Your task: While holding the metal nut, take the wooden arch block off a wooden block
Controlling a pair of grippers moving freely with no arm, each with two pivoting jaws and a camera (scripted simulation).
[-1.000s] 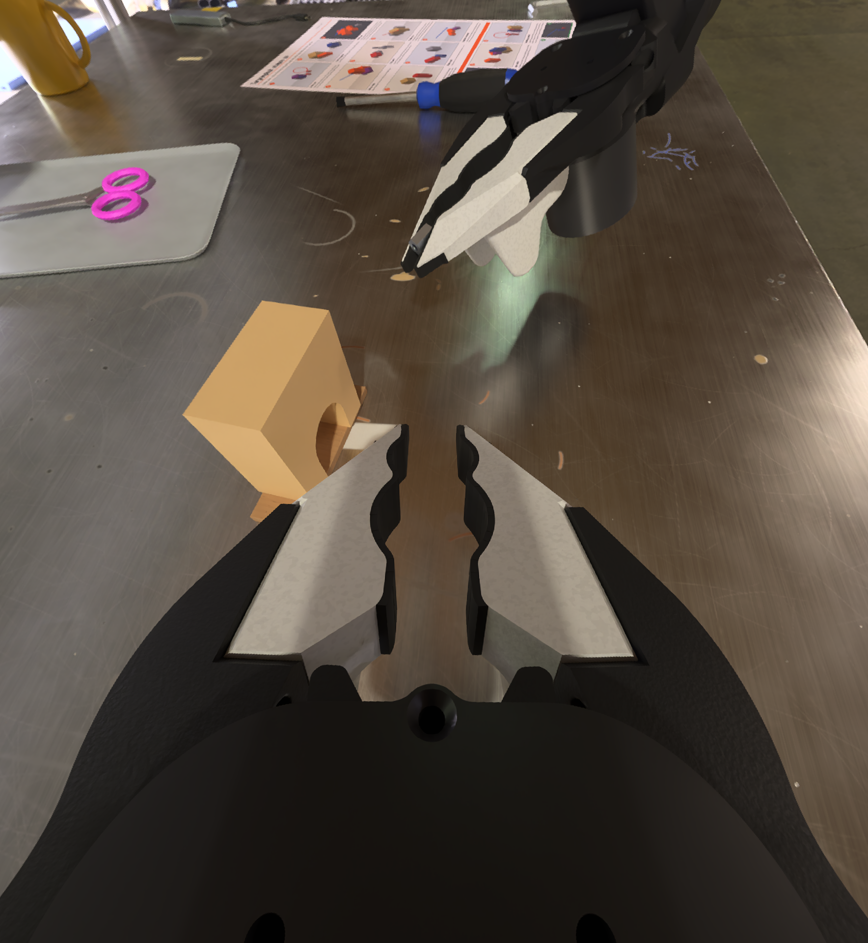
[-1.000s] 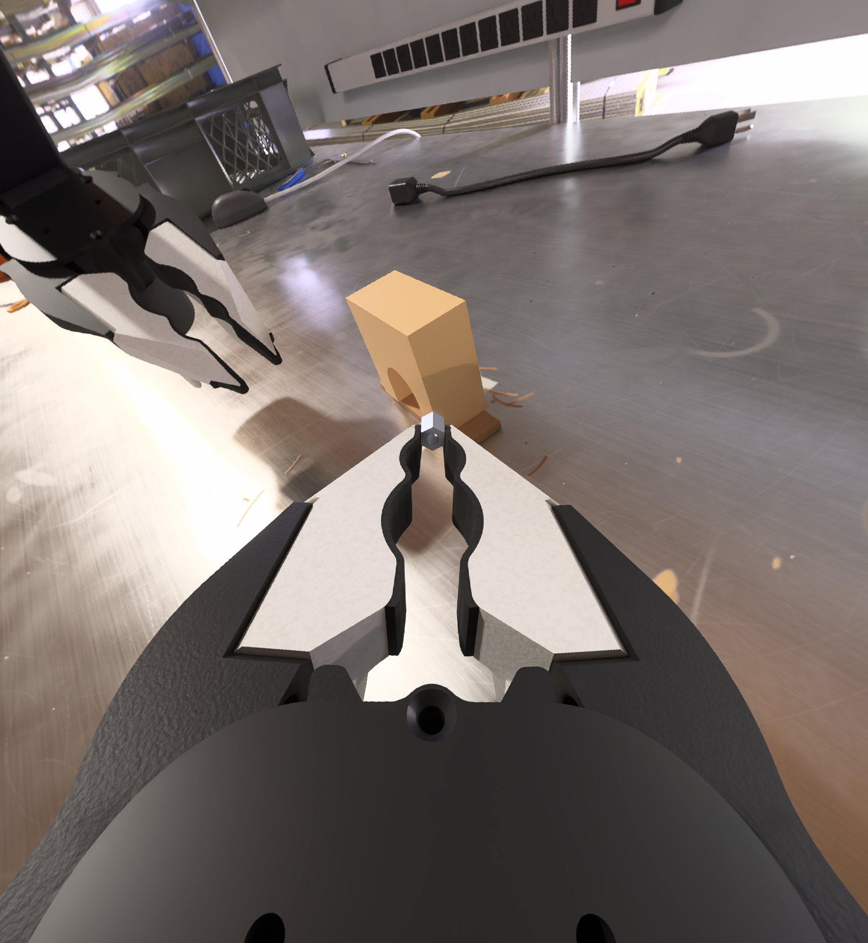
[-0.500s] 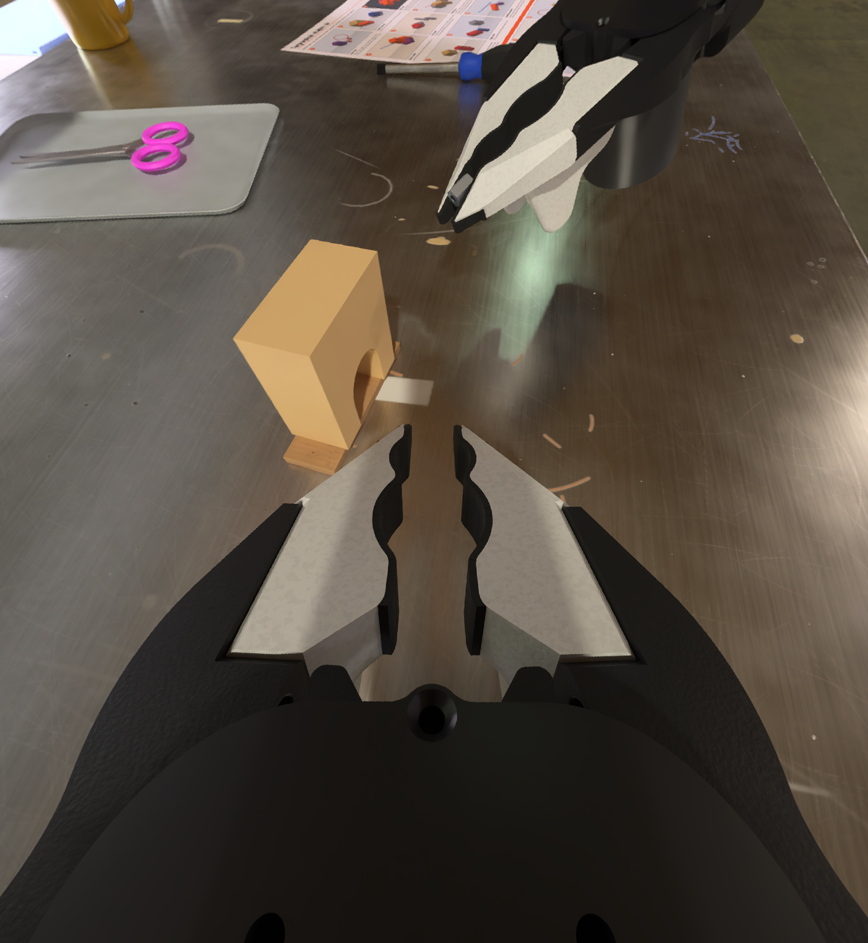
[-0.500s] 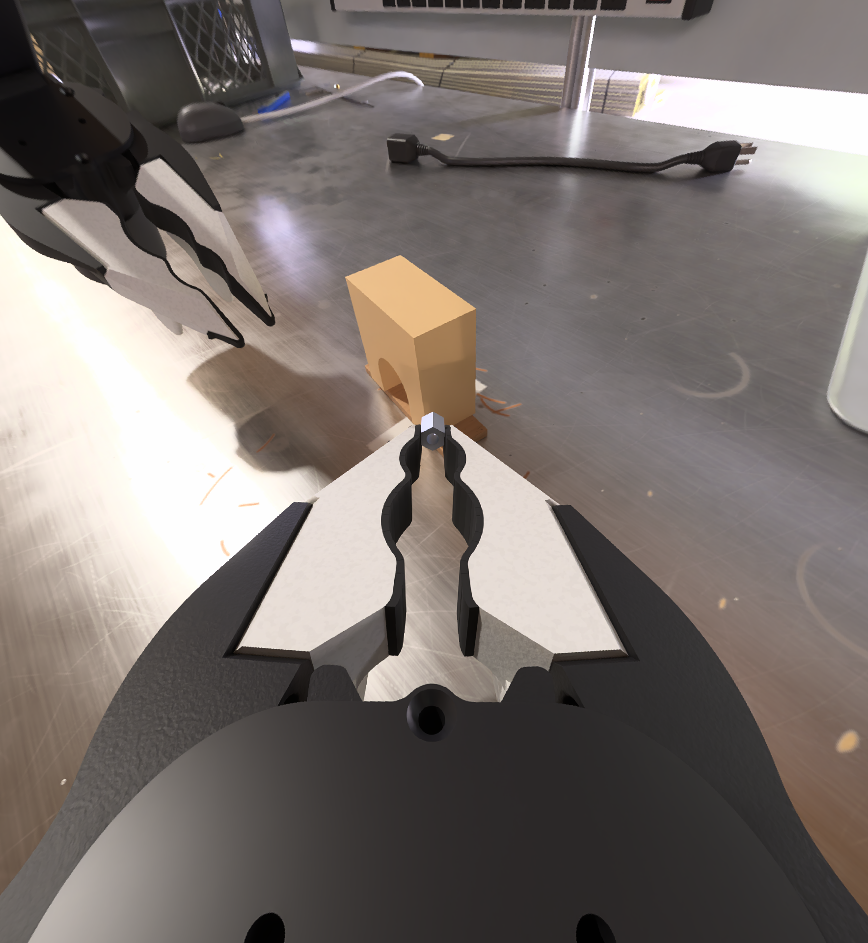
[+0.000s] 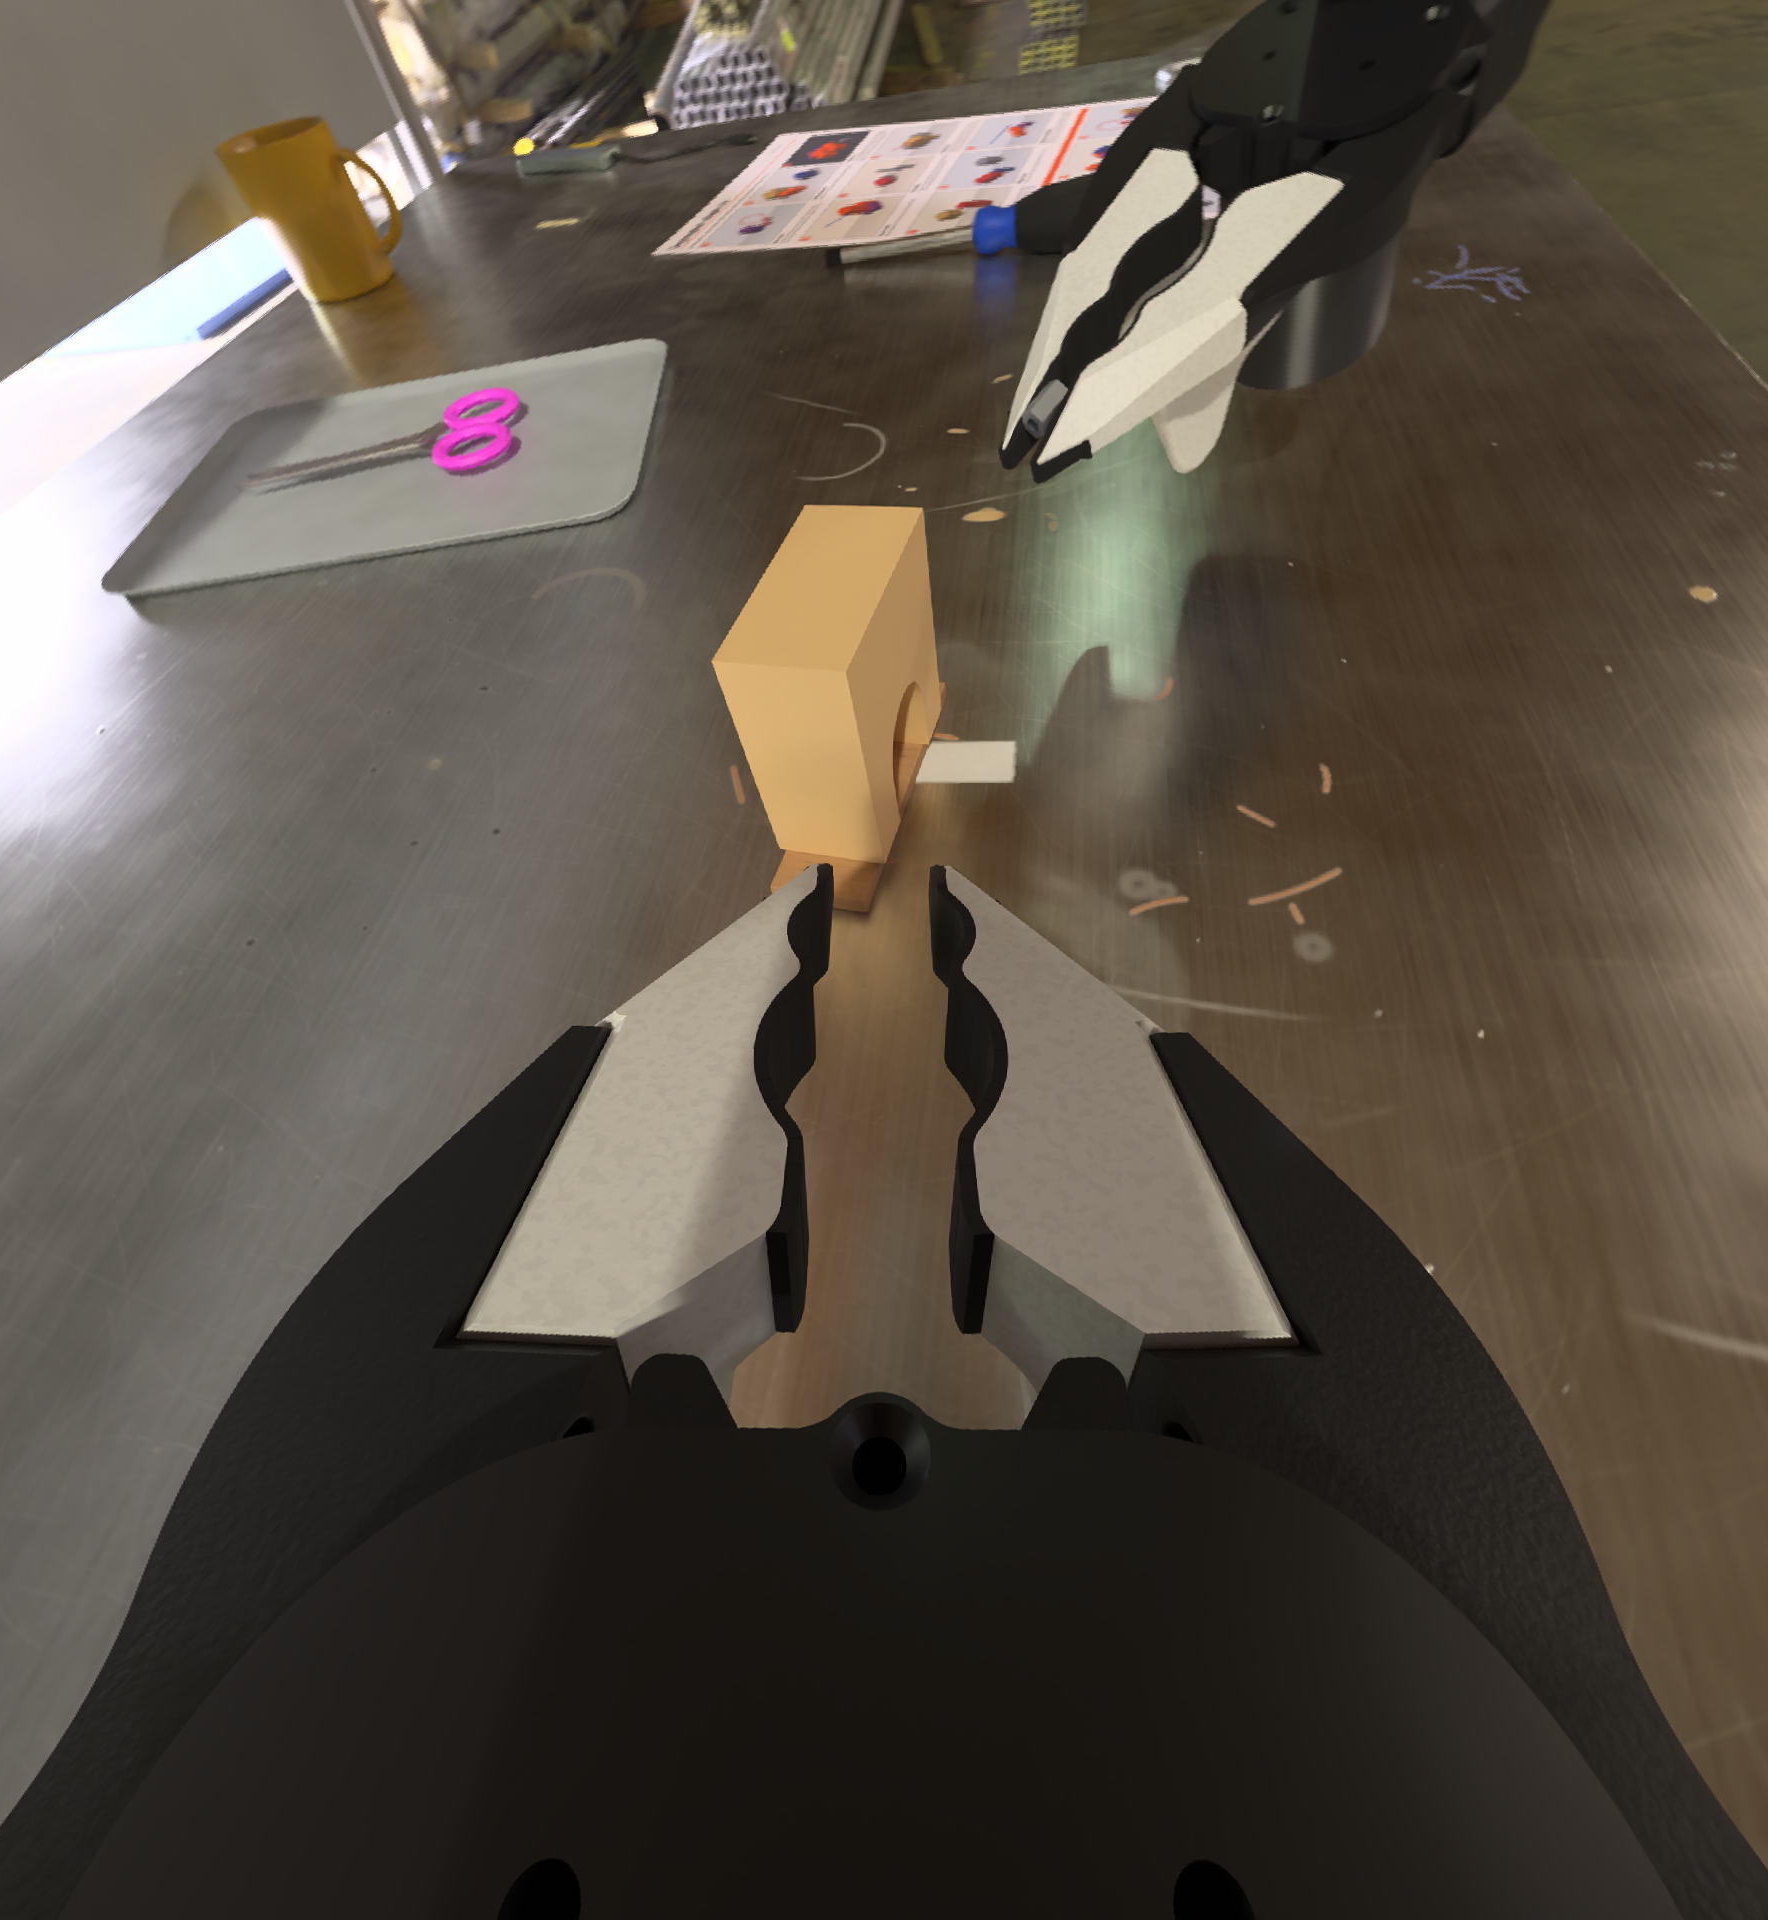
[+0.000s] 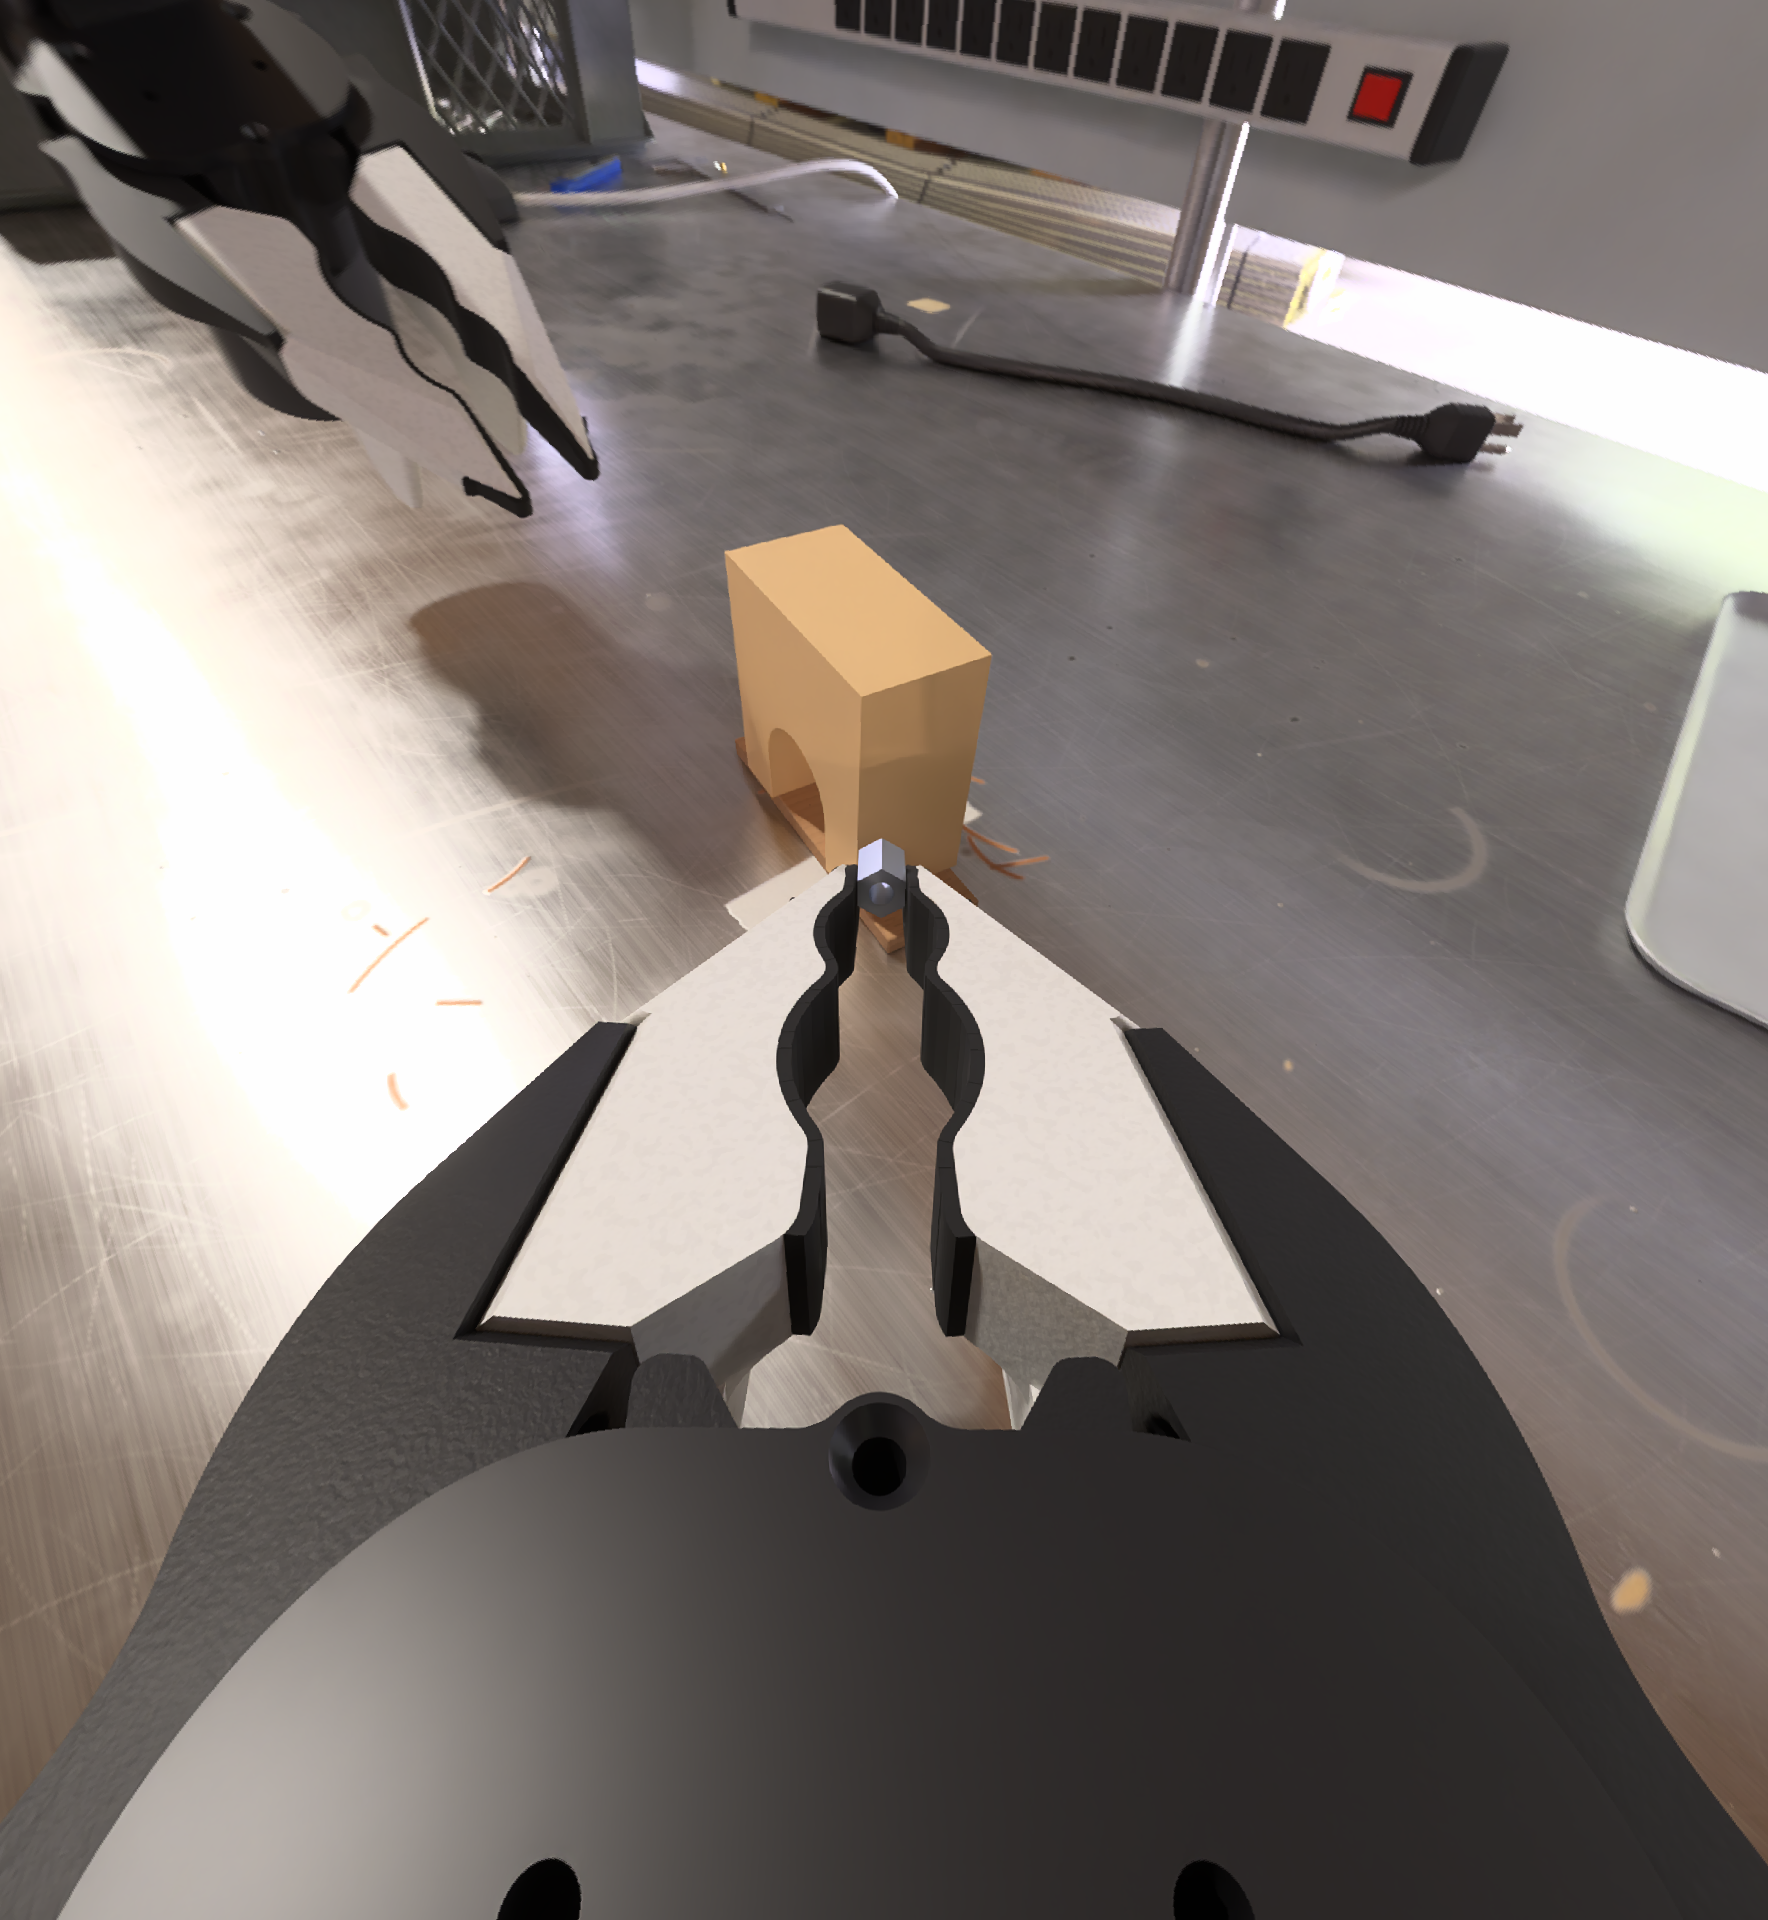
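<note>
On the steel bench, my left gripper (image 5: 880, 883), jaws narrowly parted and empty, has backed off and squared up to the wooden arch block (image 5: 838, 675), still seated on its wooden block (image 5: 826, 889), while my right gripper (image 6: 882, 896) keeps the metal nut (image 6: 880, 875) pinched.

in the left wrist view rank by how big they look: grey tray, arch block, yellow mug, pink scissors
1. grey tray
2. wooden arch block, though it sits nearer the camera
3. yellow mug, farthest away, so its place against the block is unsure
4. pink scissors, lying on the tray
</note>
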